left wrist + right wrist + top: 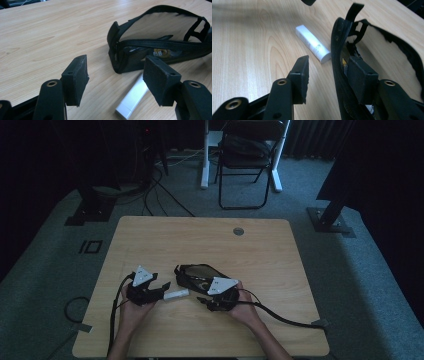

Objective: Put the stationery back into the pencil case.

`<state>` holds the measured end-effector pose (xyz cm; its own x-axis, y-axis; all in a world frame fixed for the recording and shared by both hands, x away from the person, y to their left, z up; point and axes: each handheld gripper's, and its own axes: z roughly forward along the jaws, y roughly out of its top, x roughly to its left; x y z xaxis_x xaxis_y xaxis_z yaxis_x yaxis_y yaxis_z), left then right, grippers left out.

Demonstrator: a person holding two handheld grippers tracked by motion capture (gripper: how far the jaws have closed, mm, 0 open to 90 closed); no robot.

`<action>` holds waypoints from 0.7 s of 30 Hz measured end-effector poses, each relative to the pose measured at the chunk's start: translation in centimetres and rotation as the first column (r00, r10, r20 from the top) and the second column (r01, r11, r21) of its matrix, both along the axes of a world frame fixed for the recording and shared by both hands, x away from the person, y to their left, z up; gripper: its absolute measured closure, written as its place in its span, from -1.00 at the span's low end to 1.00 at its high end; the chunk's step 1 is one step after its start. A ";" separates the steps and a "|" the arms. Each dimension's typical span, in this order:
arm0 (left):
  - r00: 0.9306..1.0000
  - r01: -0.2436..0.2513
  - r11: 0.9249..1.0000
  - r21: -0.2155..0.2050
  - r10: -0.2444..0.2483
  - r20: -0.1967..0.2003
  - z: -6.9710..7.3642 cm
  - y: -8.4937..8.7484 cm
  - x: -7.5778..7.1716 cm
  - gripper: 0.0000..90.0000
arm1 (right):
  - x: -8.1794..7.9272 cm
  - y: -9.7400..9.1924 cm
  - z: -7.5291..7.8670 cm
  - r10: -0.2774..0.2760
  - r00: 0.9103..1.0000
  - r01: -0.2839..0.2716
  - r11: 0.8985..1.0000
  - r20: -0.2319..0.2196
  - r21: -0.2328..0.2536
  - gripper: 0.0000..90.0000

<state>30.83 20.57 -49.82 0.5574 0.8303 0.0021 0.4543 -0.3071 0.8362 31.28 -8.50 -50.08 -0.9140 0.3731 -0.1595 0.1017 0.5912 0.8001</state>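
Observation:
A black zip pouch [196, 272] lies open in the middle of the wooden table [210, 245]. A small white stick [176, 294] lies flat on the wood just in front of it. My left gripper [161, 288] hovers at the stick's left end. In the left gripper view its jaws [115, 72] stand apart, with the white stick [132, 100] on the table below the right jaw and the pouch [140, 53] beyond. My right gripper [329, 65] straddles the pouch's near wall [336, 45]. One jaw is inside the pouch and one outside, with a gap of wood showing.
A grommet hole [238, 231] sits near the table's far edge. A black folding chair [245, 155] and white desk legs stand on the carpet behind. The right gripper's cable [285, 317] trails to the front right edge. Cables lie on the floor at left.

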 end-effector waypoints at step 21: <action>0.998 0.069 0.997 0.037 -0.068 -0.018 -0.6 -1.0 -0.3 -0.14 | -2.3 -0.4 0.8 0.023 0.995 -0.023 1.000 0.096 0.005 0.14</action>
